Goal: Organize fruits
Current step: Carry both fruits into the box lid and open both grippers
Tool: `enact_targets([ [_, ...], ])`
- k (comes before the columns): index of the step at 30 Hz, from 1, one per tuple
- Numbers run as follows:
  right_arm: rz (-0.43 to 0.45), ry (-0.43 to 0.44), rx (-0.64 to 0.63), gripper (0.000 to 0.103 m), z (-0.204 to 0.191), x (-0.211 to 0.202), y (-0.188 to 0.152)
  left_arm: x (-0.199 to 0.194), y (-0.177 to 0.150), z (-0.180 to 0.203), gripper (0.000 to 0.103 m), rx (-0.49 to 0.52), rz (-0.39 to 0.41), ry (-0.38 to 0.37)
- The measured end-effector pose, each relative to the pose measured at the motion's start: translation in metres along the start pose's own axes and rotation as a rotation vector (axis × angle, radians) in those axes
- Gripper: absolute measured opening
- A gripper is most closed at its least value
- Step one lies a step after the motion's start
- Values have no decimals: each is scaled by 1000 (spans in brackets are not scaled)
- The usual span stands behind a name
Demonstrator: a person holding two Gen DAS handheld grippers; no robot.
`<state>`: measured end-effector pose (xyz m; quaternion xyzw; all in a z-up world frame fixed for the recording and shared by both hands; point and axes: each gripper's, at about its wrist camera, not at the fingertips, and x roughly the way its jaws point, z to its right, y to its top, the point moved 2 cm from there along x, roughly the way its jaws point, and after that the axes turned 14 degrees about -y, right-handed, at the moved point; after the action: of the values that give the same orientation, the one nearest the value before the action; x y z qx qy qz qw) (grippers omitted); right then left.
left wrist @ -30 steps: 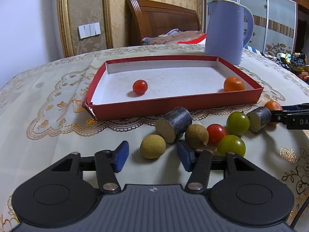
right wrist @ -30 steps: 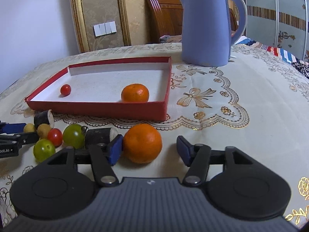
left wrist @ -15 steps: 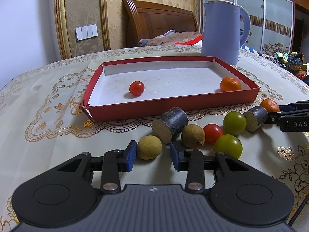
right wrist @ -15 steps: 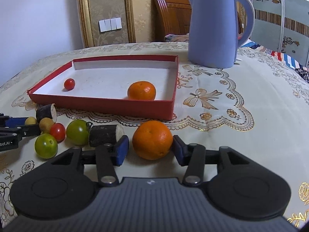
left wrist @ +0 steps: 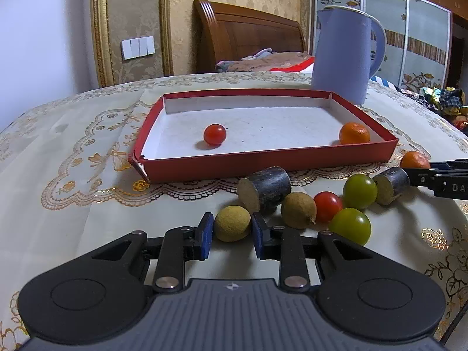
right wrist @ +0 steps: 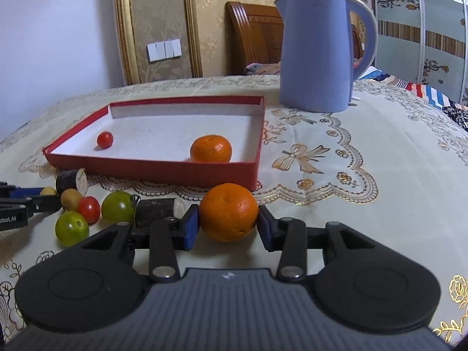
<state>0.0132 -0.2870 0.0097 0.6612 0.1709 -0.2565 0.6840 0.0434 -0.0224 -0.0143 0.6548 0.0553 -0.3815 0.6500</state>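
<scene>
My left gripper [left wrist: 230,232] is shut on a yellow-brown longan [left wrist: 232,227] on the tablecloth. My right gripper [right wrist: 228,224] is shut on an orange mandarin [right wrist: 228,211] just in front of the red tray [right wrist: 152,169]. The tray [left wrist: 263,162] holds a red cherry tomato [left wrist: 215,134] and a mandarin [left wrist: 354,133]. Beside the longan lie a second longan [left wrist: 298,209], a red tomato [left wrist: 327,206], two green tomatoes [left wrist: 359,190], [left wrist: 350,225] and two dark sugarcane pieces [left wrist: 264,188], [left wrist: 391,185].
A blue kettle [right wrist: 317,49] stands behind the tray's right far corner. The embroidered tablecloth [right wrist: 365,161] stretches to the right of the tray. A wooden headboard [left wrist: 248,44] and wardrobe stand behind the table.
Both grippers have closed from wide open: the left one onto the longan, the right one onto the mandarin. Both have also moved slightly forward.
</scene>
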Motion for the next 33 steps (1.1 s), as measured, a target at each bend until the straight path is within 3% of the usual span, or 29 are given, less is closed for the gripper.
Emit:
enact_targets([
  [8,37,-7,2,39,-1,-8,3,-11,2,-3,27,-28,46,26],
  [18,66,4,0,39,-11,-11,21,-2,28,-3,27,-37,70,29],
  [25,107,-17,-17,39,-23,3,49,11,48,-10,27,-71,74,32],
  [33,85,-39,-17,39,-36,35,73,34,72,-8,27,-41,63,57],
])
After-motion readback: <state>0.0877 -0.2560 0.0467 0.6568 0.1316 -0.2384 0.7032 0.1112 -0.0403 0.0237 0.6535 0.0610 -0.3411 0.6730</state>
